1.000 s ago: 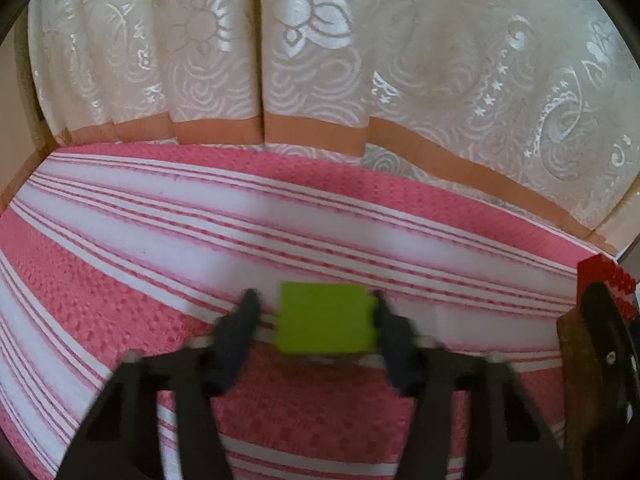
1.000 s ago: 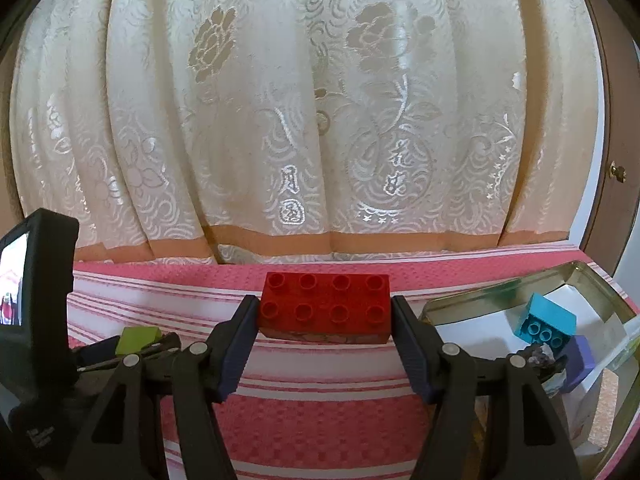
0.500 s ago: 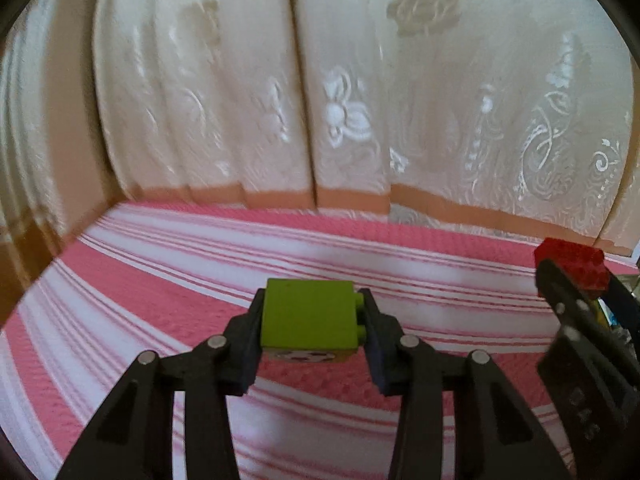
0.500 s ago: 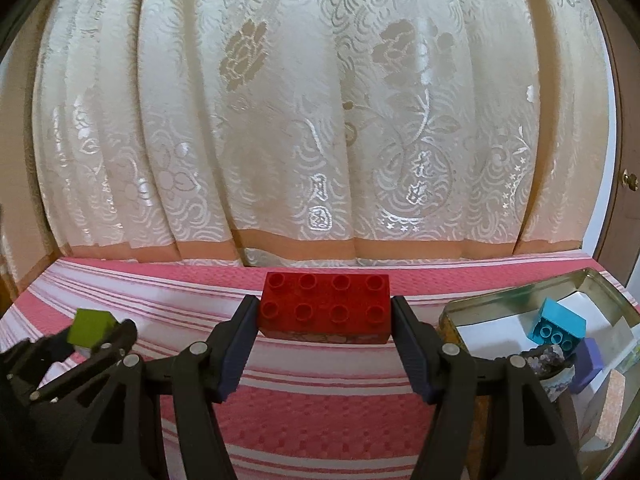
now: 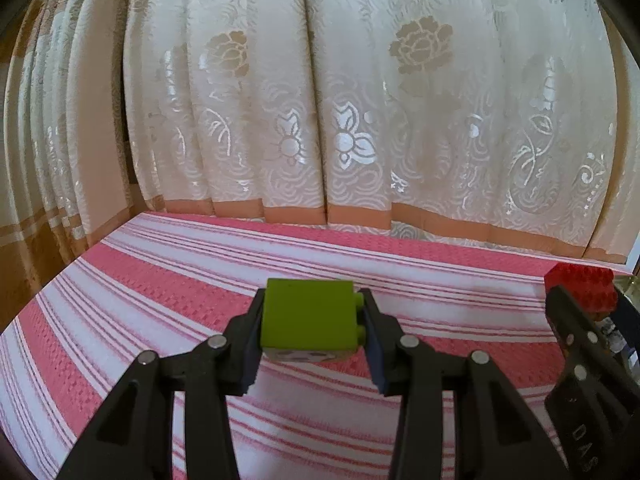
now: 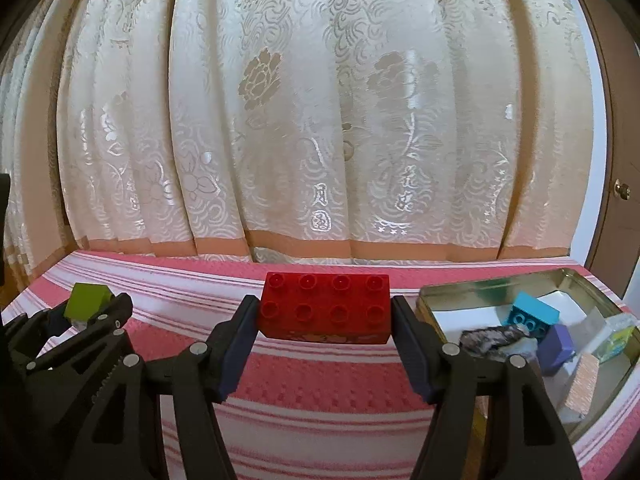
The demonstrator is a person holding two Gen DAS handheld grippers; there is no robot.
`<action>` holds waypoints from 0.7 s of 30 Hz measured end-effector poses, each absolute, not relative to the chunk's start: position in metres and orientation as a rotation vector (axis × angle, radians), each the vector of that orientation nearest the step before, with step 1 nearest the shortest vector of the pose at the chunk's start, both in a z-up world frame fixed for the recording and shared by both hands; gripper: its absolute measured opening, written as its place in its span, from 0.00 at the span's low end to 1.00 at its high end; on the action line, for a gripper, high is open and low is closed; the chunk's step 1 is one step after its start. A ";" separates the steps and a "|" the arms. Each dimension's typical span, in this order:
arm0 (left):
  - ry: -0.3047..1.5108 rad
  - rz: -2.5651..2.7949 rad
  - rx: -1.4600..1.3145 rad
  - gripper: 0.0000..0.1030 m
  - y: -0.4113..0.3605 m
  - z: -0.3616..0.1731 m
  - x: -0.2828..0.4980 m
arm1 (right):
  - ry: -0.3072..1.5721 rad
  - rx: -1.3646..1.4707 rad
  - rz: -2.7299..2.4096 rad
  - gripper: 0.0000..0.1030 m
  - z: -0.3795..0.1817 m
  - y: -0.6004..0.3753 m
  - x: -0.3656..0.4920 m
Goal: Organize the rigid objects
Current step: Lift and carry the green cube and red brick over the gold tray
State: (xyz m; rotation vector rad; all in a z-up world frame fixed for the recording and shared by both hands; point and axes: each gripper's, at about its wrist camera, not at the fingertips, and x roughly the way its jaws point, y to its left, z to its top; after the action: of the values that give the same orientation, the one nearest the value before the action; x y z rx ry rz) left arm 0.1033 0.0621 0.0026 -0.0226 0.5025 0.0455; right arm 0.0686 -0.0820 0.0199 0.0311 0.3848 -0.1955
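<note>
Both hands have travelled since a second ago: the left gripper, then low over the striped cloth with its view tipped down, now rides higher and looks level toward the curtain. The right gripper has slid sideways, so more of the metal tin at the cloth's right edge shows.

Open room is generous: the cloth lies bare from its left edge across the middle to the curtain hem. The tin is the tight spot, already holding a blue brick, a purple block and some grey and pale pieces I cannot name.

The right gripper clamps the red brick by its short ends, studs up, clear of the cloth just left of the tin. That brick is long; lowered over the blue brick it would likely perch on it or catch the tin's near rim.

The left gripper clamps the green block, studs against one pad; that knobbly contact could let it twist. Both tools converging on the tin risk bumping each other.
</note>
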 end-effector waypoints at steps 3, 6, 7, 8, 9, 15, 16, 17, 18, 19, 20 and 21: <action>0.496 0.050 -0.028 0.41 0.064 0.003 0.095 | 0.379 0.030 -0.199 0.66 0.020 -0.083 0.061; 0.490 0.050 -0.030 0.41 0.064 0.004 0.088 | 0.376 0.029 -0.201 0.66 0.020 -0.083 0.053; 0.488 0.050 -0.031 0.41 0.064 0.004 0.086 | 0.376 0.028 -0.201 0.66 0.020 -0.084 0.051; 0.487 0.049 -0.030 0.41 0.064 0.004 0.085 | 0.375 0.028 -0.201 0.66 0.020 -0.084 0.049; 0.485 0.049 -0.030 0.41 0.063 0.004 0.082 | 0.374 0.028 -0.203 0.66 0.020 -0.085 0.047; 0.469 0.052 -0.026 0.41 0.062 0.005 0.071 | 0.371 0.027 -0.207 0.66 0.021 -0.087 0.037; 0.468 0.053 -0.025 0.41 0.061 0.005 0.070 | 0.371 0.028 -0.208 0.66 0.021 -0.087 0.036; 0.465 0.053 -0.024 0.41 0.061 0.005 0.069 | 0.371 0.028 -0.208 0.66 0.021 -0.088 0.035; 0.460 0.055 -0.021 0.41 0.060 0.006 0.067 | 0.371 0.027 -0.208 0.66 0.021 -0.088 0.035; 0.457 0.056 -0.020 0.41 0.060 0.005 0.065 | 0.370 0.027 -0.207 0.66 0.021 -0.089 0.035; 0.455 0.056 -0.018 0.41 0.060 0.005 0.064 | 0.369 0.025 -0.207 0.66 0.021 -0.089 0.034; 0.453 0.057 -0.017 0.41 0.060 0.005 0.063 | 0.369 0.025 -0.207 0.66 0.021 -0.090 0.032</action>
State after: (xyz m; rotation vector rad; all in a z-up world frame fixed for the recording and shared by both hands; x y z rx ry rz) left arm 0.0632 0.0597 0.0055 -0.0168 0.4530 0.0569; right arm 0.0325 -0.0896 0.0214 0.0249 0.3686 -0.2070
